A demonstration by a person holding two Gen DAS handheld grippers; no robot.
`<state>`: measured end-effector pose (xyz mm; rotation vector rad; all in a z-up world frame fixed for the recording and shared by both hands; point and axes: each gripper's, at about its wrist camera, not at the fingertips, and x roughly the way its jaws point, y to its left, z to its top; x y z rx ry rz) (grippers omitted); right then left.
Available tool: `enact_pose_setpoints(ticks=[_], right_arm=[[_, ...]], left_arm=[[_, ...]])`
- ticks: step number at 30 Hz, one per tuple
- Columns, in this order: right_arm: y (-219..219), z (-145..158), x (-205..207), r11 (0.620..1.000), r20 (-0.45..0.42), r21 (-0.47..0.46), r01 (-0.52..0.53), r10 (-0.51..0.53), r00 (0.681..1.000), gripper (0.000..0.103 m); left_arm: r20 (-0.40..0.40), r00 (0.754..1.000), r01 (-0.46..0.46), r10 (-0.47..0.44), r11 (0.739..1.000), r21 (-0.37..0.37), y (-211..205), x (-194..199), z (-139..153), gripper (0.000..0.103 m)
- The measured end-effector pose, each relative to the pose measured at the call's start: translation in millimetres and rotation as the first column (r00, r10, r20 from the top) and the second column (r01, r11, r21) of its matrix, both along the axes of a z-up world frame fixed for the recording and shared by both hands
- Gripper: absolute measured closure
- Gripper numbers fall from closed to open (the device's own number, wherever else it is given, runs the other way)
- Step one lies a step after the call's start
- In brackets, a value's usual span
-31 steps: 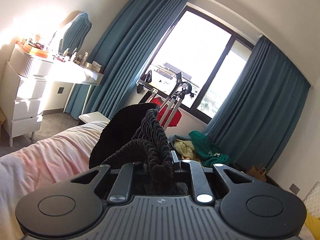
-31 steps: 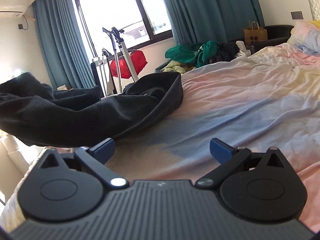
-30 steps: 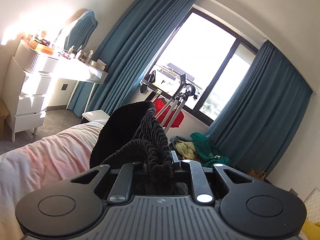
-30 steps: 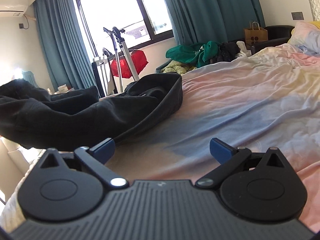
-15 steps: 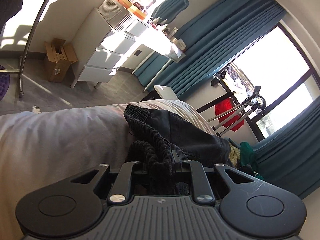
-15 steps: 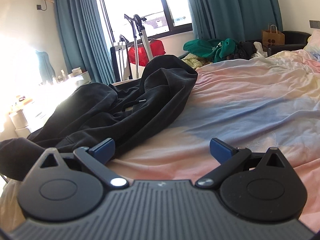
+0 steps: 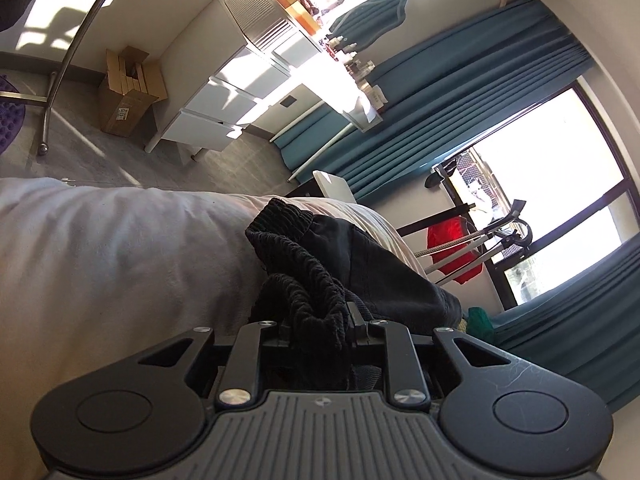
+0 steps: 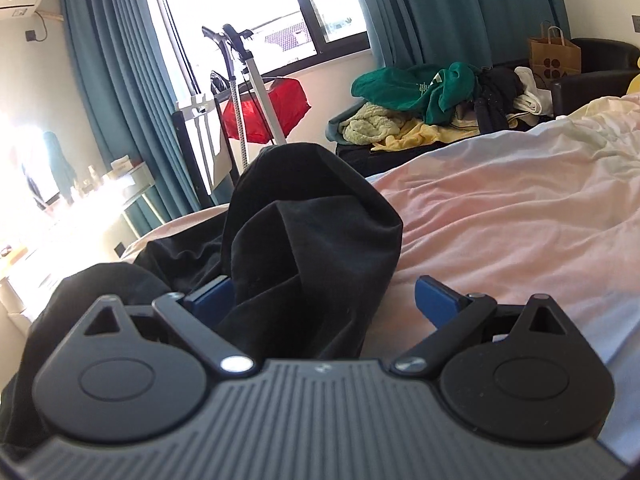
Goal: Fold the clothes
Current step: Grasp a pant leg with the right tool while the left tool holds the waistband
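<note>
Jaws pinch ribbed waistband [image 7: 304,280] left; right view shows them spread.

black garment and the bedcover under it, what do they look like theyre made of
Black garment: soft, matte fabric, likely cotton fleece or jersey, with a ribbed, gathered elastic band clamped in the left tool. It slumps in thick folds between the open right tool fingers.

Bedcover: thin woven cloth, probably cotton, matte, pale pink, finely creased.

One black garment [image 8: 312,248] lies on one bed [image 8: 520,216]. Two grippers: the left gripper [image 7: 320,326] and the right gripper [image 8: 324,294]. One cardboard box [image 7: 128,94] on the floor, one paper bag [image 8: 554,56], one red bag [image 8: 264,110].
</note>
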<state>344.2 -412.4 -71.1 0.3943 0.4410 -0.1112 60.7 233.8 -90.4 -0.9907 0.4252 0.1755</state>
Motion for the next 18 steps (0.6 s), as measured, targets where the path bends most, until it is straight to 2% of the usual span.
enact_pose_setpoints(ticks=[6,10,12,13,14,15,18], right_arm=[[-44.4,-7.3,112.6,0.997,-0.007,0.032,0.073,-0.073,0.997,0.009],[-54.6,-20.5,170.3,0.999,-0.045,0.023,0.023,-0.022,0.999,0.026],[-50.7,-30.8,189.7,1.000,-0.085,-0.015,-0.006,0.005,0.996,0.037],[-47.8,-34.9,193.2,0.999,-0.096,-0.035,-0.012,0.008,0.995,0.054],[-45.3,-37.5,194.0,0.999,-0.095,-0.049,-0.012,0.007,0.995,0.078],[-43.5,-37.9,190.6,0.998,-0.078,-0.055,-0.004,-0.001,0.997,0.085],[-39.0,-33.6,175.9,0.995,-0.044,-0.090,0.031,-0.036,0.998,0.094]], left_arm=[[0.013,0.999,-0.036,0.037,0.999,-0.027,1.4,31.2,-12.6,0.079],[0.036,0.999,-0.027,0.028,1.000,-0.011,-0.4,47.8,-17.7,0.077],[0.049,0.998,-0.024,0.025,1.000,-0.019,2.2,55.5,-19.9,0.077],[0.056,0.998,-0.027,0.029,0.999,-0.029,4.3,58.6,-21.2,0.077],[0.054,0.998,-0.037,0.040,0.998,-0.046,5.4,60.9,-24.4,0.077],[0.053,0.997,-0.046,0.050,0.997,-0.061,6.5,63.1,-27.4,0.077],[0.055,0.997,-0.047,0.050,0.997,-0.053,7.3,67.3,-29.4,0.076]])
